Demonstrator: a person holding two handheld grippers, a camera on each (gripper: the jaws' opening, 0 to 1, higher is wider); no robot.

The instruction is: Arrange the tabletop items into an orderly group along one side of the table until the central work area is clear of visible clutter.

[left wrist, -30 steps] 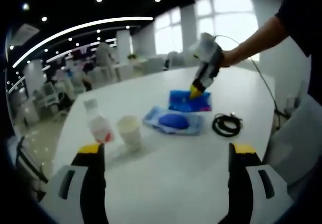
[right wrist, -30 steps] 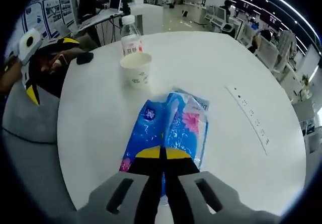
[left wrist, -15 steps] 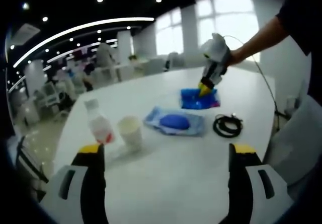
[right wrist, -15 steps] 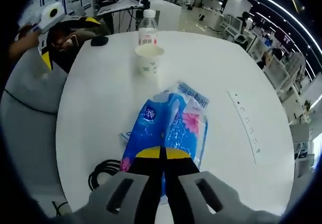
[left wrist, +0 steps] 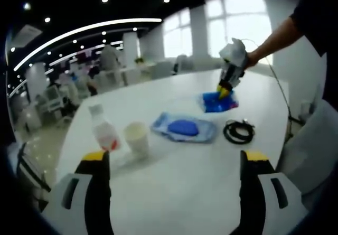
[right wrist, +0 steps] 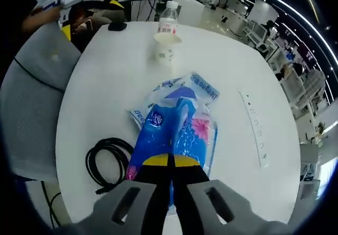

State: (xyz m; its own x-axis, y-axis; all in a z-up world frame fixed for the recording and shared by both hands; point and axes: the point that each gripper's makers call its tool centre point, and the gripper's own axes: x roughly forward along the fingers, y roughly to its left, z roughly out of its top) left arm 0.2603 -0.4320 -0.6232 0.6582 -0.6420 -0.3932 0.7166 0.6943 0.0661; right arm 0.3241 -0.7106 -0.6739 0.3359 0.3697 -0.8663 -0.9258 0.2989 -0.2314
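A: How do the jaws stand?

B: The right gripper (right wrist: pixel 170 161) is clenched on the blue tissue pack (right wrist: pixel 174 140), held above the white round table (left wrist: pixel 174 177). The left gripper (left wrist: pixel 174 158) is spread wide and holds nothing.

A: Which step is it?

B: I think the pack is being carried to one side. Next it needs a free place near the coiled black cable (right wrist: pixel 108 163).

A: And the materials?

B: A flat soft pouch (left wrist: pixel 182 128) of glossy plastic, a paper cup (left wrist: pixel 136 137), a clear plastic bottle (left wrist: pixel 103 128).
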